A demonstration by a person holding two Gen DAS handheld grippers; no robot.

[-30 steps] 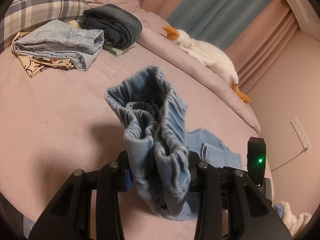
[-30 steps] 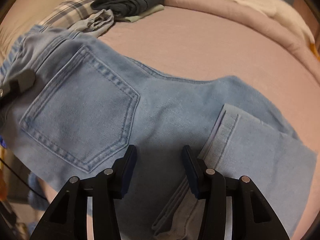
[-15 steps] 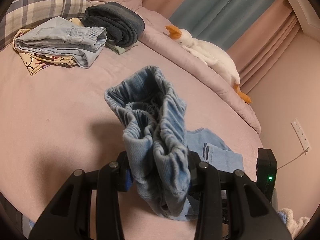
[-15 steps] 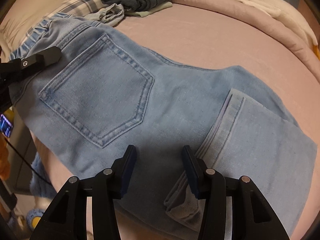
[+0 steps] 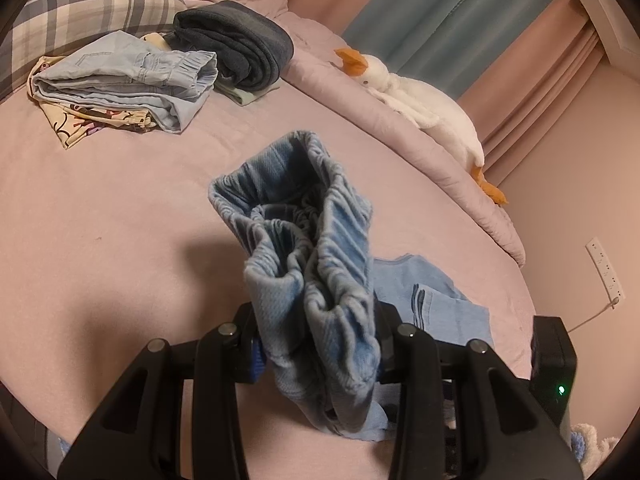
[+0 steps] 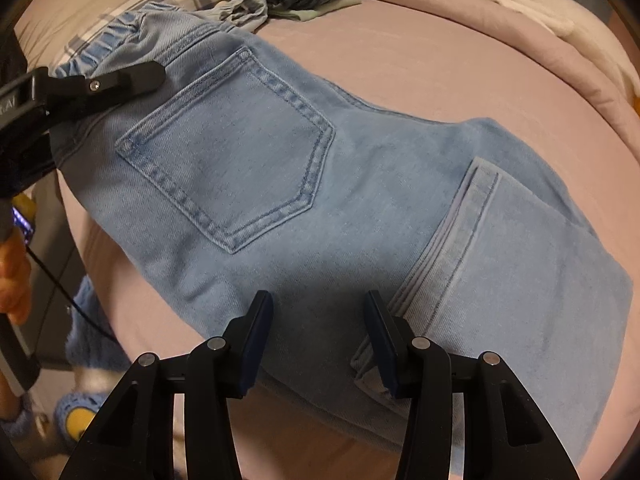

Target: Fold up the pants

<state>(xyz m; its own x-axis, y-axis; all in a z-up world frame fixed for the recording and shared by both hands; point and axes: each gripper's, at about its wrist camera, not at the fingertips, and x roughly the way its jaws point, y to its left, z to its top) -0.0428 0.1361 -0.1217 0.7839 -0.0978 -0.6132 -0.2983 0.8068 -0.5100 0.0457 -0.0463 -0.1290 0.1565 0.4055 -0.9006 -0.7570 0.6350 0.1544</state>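
The left gripper [image 5: 316,340] is clamping the gathered elastic waistband [image 5: 304,240] of the light-blue denim pants [image 6: 280,184], lifting it for folding across the pink bed [image 6: 440,60]; the right gripper [image 6: 318,340] is hovering empty, fingers parted, by the doubled-back hems [image 6: 460,240].

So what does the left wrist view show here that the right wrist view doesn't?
Only the left wrist view shows the bunched elastic waistband end-on, clamped in the left gripper, plus the curtains and a wall socket.

Only the right wrist view shows the back pocket, the hem folded over it, and the right gripper, open above the denim.

Both show the light blue jeans, the folded clothes pile, the dark folded pants and the plush goose.
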